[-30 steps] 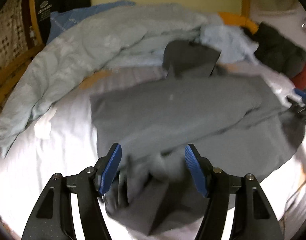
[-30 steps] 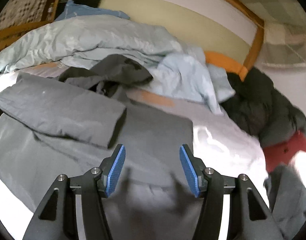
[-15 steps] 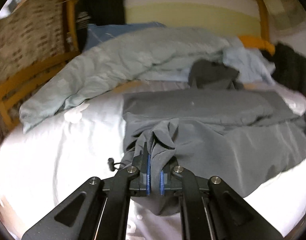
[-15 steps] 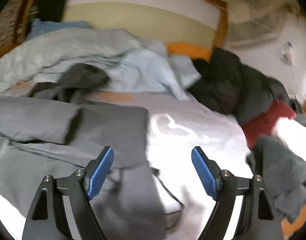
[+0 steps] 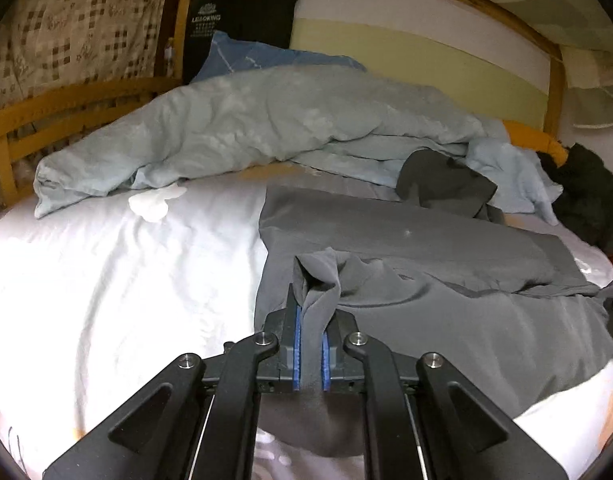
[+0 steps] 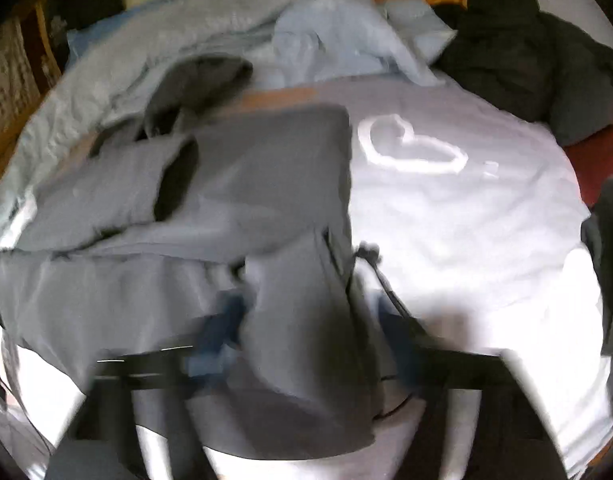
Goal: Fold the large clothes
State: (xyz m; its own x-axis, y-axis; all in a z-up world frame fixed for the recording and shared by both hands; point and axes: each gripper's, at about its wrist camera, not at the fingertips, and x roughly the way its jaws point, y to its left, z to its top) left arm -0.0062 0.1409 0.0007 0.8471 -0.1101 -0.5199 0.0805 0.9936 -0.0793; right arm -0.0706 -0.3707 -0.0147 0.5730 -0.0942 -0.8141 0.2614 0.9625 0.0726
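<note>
While the grey garment (image 5: 446, 320) lies spread across the near half of the white sheet (image 5: 118, 280), one sleeve folded over its upper part, we note a bunched fold of its lower left edge clamped between the blue pads (image 5: 296, 344) of the left gripper (image 5: 310, 344). From the right wrist view, heavily blurred, we see the right gripper (image 6: 306, 344) closing, garment fabric standing between its jaws; firm contact we cannot confirm. Behind the garment lie a pale blue duvet (image 5: 246, 128), a dark jacket (image 6: 514, 48) to the right, and a wooden bed frame (image 5: 66, 100).
</note>
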